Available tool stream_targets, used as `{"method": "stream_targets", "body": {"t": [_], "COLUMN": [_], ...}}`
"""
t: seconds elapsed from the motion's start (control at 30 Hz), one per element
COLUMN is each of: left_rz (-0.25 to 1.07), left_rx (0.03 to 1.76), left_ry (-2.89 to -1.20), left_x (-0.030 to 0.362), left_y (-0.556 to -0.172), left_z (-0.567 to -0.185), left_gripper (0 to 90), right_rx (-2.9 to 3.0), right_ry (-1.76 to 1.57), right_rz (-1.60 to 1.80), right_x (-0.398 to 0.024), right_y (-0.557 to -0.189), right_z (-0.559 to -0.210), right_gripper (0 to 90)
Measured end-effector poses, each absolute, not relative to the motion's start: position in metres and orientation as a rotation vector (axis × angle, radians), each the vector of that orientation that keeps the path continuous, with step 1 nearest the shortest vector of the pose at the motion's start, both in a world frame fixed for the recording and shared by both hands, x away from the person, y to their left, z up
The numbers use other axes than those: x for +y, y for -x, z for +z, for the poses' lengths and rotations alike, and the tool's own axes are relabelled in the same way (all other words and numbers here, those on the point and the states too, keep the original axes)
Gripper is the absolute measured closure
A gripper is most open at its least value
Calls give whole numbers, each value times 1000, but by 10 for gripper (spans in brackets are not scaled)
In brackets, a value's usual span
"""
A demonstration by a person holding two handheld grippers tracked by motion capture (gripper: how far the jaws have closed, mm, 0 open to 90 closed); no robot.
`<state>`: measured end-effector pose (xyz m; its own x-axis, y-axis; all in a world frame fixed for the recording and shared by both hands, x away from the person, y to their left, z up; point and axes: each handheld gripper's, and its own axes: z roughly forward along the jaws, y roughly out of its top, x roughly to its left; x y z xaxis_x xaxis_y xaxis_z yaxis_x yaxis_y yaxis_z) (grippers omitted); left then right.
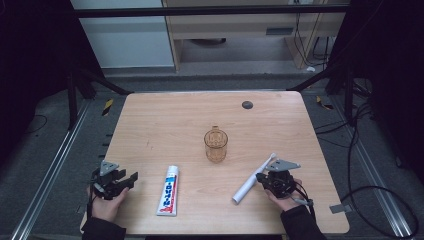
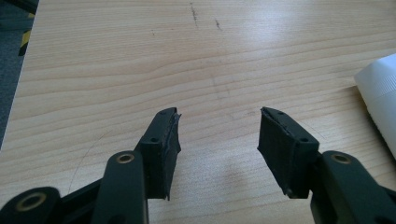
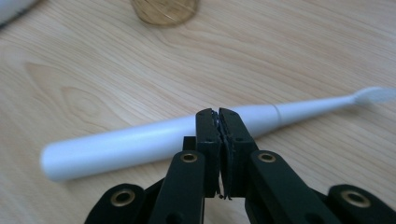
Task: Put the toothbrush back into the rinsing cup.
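Note:
A white electric toothbrush (image 1: pixel 252 178) lies flat on the wooden table (image 1: pixel 165 120), head toward the far right. My right gripper (image 1: pixel 261 178) rests just beside its handle, jaws pressed together with nothing between them; in the right gripper view the toothbrush (image 3: pixel 154 140) lies across just beyond the shut tips (image 3: pixel 218 113). An amber glass mug (image 1: pixel 216 145) stands at the table's middle, its base (image 3: pixel 163 9) ahead. A white toothpaste tube (image 1: pixel 169 190) lies near the front. My left gripper (image 1: pixel 131 180) sits at the front left, open over bare wood (image 2: pixel 219 114), with the tube's cap (image 2: pixel 380 93) at the right edge.
A small dark round disc (image 1: pixel 247 104) sits near the table's far edge. Cables (image 1: pixel 370 150) trail on the floor to the right, and metal frame rails run along both sides of the table.

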<state>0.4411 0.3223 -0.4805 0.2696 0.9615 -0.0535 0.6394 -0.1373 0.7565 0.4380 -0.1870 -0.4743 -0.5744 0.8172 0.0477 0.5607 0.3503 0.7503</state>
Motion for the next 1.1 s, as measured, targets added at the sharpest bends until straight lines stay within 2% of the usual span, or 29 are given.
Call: {"method": "stream_targets", "body": {"t": [0.23, 0.6, 1.1], "left_rz": [604, 605, 605], "left_rx": [1446, 1445, 1438], "left_ry": [-1871, -1884, -1892], "left_x": [322, 322, 321], "left_y": [-442, -442, -442], "left_z": [-480, -480, -480], "left_gripper": [471, 473, 472], "right_rx": [2296, 2199, 2203], "right_ry": [-1192, -1327, -1390], "right_rz": [1125, 999, 942], "right_x": [-170, -193, -196], "right_y": [-442, -457, -469], "right_z": [-468, -477, -488], "right_gripper": [896, 899, 895]}}
